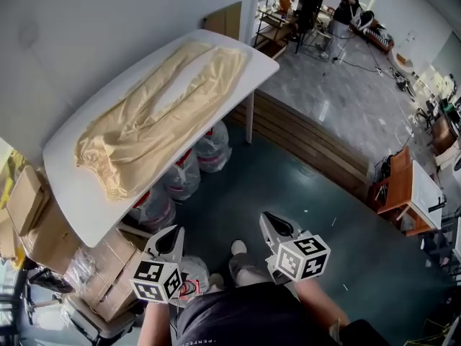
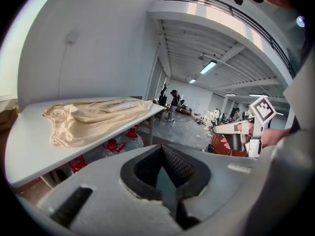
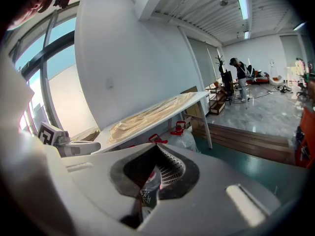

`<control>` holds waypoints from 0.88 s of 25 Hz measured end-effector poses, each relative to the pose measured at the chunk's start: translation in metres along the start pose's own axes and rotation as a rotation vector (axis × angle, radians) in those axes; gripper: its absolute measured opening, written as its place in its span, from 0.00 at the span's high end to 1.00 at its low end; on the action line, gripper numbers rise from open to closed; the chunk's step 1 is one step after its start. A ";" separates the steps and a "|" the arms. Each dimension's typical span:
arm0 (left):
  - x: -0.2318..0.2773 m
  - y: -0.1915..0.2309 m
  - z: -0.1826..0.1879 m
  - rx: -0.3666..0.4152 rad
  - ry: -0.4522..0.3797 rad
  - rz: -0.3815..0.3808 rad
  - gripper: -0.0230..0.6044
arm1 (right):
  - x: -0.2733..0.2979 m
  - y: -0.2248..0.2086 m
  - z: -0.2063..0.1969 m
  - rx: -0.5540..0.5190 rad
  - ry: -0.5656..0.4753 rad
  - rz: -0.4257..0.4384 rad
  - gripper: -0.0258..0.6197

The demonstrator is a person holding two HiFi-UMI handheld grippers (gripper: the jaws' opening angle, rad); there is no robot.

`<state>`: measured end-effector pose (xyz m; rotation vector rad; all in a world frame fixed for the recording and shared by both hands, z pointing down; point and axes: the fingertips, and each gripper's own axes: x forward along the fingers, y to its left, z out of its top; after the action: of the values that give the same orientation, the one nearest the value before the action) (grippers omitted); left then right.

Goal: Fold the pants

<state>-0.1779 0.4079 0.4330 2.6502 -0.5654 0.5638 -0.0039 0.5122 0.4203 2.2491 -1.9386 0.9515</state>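
Cream pants (image 1: 155, 114) lie spread lengthwise on a white table (image 1: 86, 207), waistband toward the near left end, legs running to the far end. Both grippers hang over the teal floor, short of the table and apart from the pants. My left gripper (image 1: 173, 233) is shut and holds nothing; my right gripper (image 1: 271, 219) is shut and holds nothing as well. In the left gripper view the pants (image 2: 93, 117) lie ahead to the left, past the closed jaws, and the right gripper (image 2: 231, 130) shows at the right. In the right gripper view the pants (image 3: 147, 114) stretch along the table's top.
Water jugs with red handles (image 1: 187, 173) stand under the table. Cardboard boxes (image 1: 108, 269) are stacked at its near left end. A low wooden step (image 1: 310, 139) borders the teal floor, with a brown desk (image 1: 403, 193) at the right. A person (image 1: 342, 6) stands far off.
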 end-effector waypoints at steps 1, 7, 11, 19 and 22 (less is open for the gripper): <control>0.007 -0.002 0.005 0.000 0.000 0.004 0.97 | 0.006 -0.005 0.006 0.001 0.001 0.011 0.96; 0.048 -0.006 0.033 -0.003 -0.008 0.064 0.97 | 0.038 -0.032 0.040 -0.029 0.015 0.094 0.96; 0.069 -0.010 0.046 0.007 -0.013 0.111 0.97 | 0.054 -0.054 0.059 -0.047 0.024 0.134 0.96; 0.090 -0.003 0.051 -0.007 -0.003 0.194 0.97 | 0.085 -0.064 0.071 -0.092 0.063 0.225 0.96; 0.088 0.008 0.051 -0.006 0.005 0.242 0.97 | 0.096 -0.057 0.075 -0.111 0.074 0.267 0.96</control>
<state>-0.0919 0.3525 0.4311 2.5911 -0.8925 0.6350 0.0839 0.4097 0.4235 1.9031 -2.2357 0.9096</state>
